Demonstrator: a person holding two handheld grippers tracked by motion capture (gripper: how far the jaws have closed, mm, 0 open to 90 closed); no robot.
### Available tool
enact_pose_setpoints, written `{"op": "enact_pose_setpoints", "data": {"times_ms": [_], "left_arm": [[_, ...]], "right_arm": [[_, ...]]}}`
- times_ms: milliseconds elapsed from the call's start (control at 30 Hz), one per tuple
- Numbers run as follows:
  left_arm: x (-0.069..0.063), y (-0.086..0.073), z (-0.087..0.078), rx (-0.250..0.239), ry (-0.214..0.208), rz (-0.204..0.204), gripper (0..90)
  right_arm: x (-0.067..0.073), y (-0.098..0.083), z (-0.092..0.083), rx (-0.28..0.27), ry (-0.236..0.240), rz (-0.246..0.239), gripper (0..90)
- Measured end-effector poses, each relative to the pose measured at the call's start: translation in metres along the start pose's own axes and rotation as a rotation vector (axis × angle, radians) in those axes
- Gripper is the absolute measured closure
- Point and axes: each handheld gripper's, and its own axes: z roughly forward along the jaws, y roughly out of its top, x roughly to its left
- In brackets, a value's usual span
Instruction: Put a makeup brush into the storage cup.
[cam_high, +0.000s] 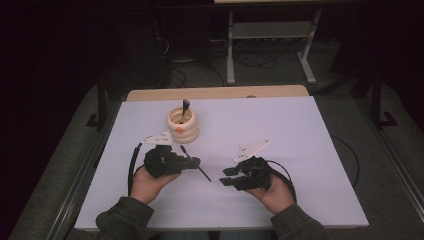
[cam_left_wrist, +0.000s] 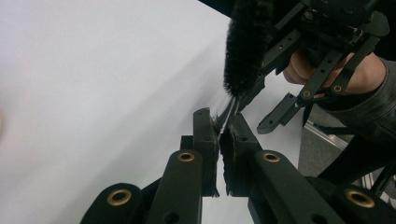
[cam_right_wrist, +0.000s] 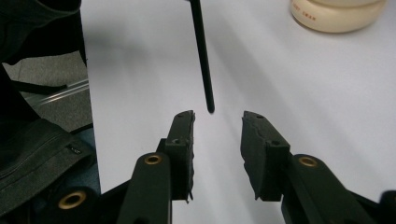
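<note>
A white table carries the whole arrangement, with a person's two hands entering from its near edge. Beyond the left gripper, toward the far side of the table and well apart from the right gripper, stands a cream ribbed holder with a dark utensil upright inside it; in the right gripper view the holder's base appears at the upper right, ahead of the jaws. The left gripper, held in the left hand, has its jaws pressed together on a slim black brush, pinching it by the thin stem just below the bristle head, which rises past the jaw tips in the left gripper view. The brush handle slants out from the left gripper toward the right gripper and ends just ahead of the gap between the right jaws. The right gripper, held in the right hand, has its jaws spread, with nothing between them.
</note>
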Motion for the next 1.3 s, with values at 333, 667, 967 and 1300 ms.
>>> {"op": "enact_pose_setpoints", "data": {"times_ms": [333, 667, 967, 1300], "left_arm": [[0.005, 0.002, -0.005, 0.009, 0.025, -0.008, 84.6], [0.011, 0.008, -0.008, 0.021, 0.039, -0.002, 84.7], [0.015, 0.015, -0.012, 0.027, 0.053, 0.004, 84.7], [0.021, 0.023, -0.019, 0.022, 0.063, 0.001, 84.7]], "right_arm": [[-0.009, -0.011, -0.01, -0.008, -0.014, 0.04, 59.4], [-0.018, -0.02, -0.02, -0.024, -0.028, 0.076, 55.2], [-0.025, -0.029, -0.03, -0.038, -0.045, 0.107, 50.1], [-0.032, -0.038, -0.039, -0.048, -0.073, 0.132, 44.4]]}}
